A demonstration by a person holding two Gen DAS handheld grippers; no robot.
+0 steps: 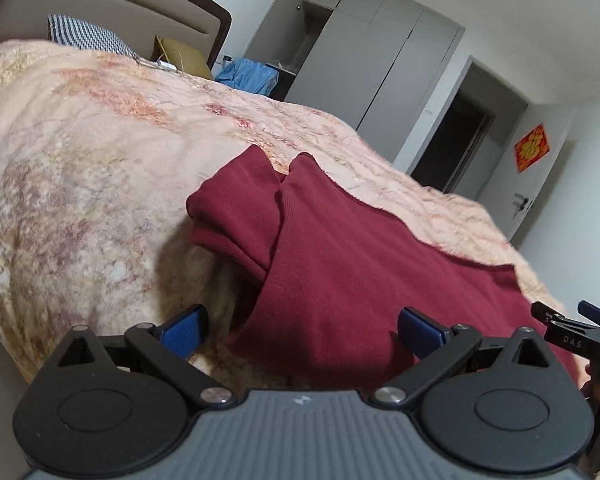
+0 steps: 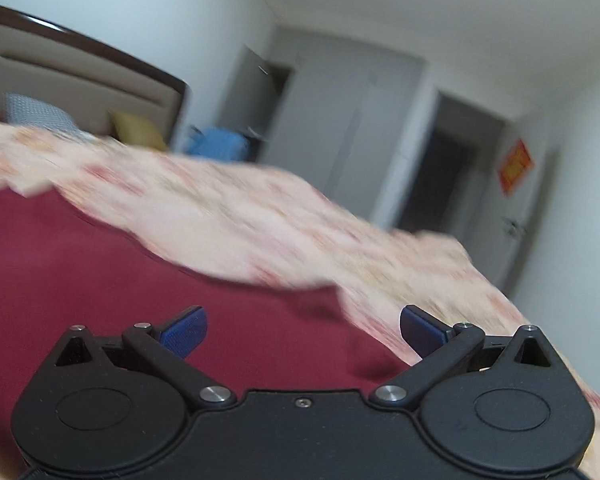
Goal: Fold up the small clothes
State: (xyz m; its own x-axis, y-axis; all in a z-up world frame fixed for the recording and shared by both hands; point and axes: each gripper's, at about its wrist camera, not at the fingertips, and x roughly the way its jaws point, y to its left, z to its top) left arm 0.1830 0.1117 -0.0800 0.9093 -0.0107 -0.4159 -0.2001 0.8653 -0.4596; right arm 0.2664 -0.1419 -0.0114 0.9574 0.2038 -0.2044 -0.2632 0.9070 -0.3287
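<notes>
**Both grippers wide open over the red top**

Left gripper (image 1: 302, 330) tipped slightly down toward the bed, jaws spread wide with nothing pinched between the blue pads (image 1: 186, 330). Right gripper (image 2: 302, 330) close to level, jaws just as wide, also empty (that view is motion-blurred, so fine detail is lost). Also visible at the right edge of the left wrist view, just beside the left gripper.

Dark red garment (image 1: 340, 264) lying flat on the floral bedspread (image 1: 80, 160), long axis running from just ahead of the left gripper away and up-left toward the headboard (image 1: 112, 4). Folded sleeve bunched at the far end, left of centre. Near hem under the left gripper's right pad; cloth fills the space ahead-left of the right gripper.
</notes>
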